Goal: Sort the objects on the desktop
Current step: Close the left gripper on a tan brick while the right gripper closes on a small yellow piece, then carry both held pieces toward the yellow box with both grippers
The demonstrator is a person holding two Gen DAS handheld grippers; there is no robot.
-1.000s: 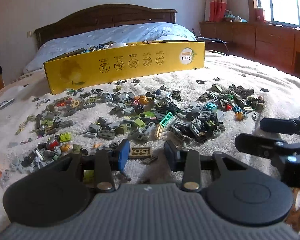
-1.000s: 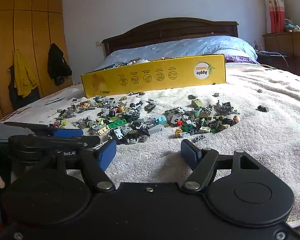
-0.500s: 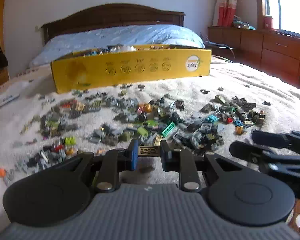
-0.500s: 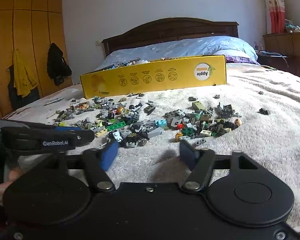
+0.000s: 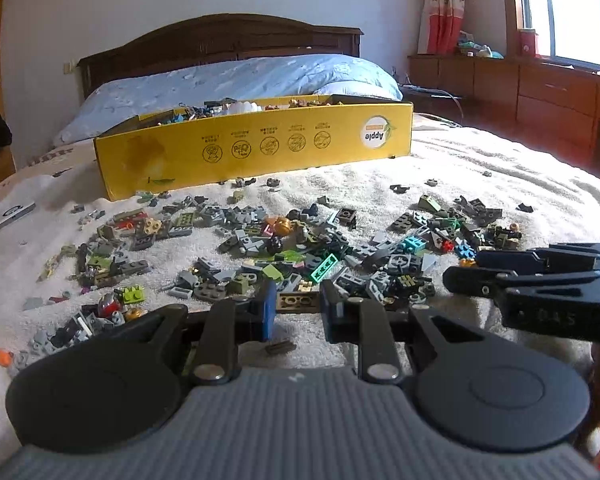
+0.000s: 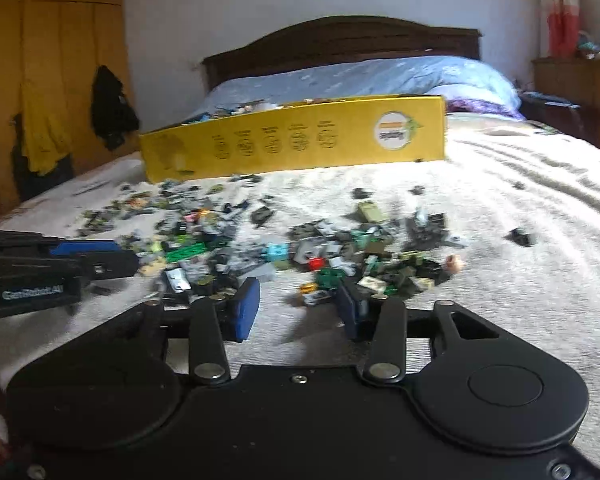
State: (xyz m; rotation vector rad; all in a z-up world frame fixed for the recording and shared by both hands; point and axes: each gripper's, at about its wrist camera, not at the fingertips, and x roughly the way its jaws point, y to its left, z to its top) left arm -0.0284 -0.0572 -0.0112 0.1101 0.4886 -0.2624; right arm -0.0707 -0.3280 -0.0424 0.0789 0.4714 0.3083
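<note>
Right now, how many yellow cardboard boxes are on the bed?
1: the long yellow cardboard box stands on the white towel-like bedspread, behind the scattered bricks and before the blue pillow.

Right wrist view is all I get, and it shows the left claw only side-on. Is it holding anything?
Observer: Yes. The left claw is shut on a tan studded plate, gripped by its two ends.
Operator: Anything lying under that claw?
Observer: One small dark piece lies on the white towel just below the claw, apart from the main scatter of bricks.
</note>
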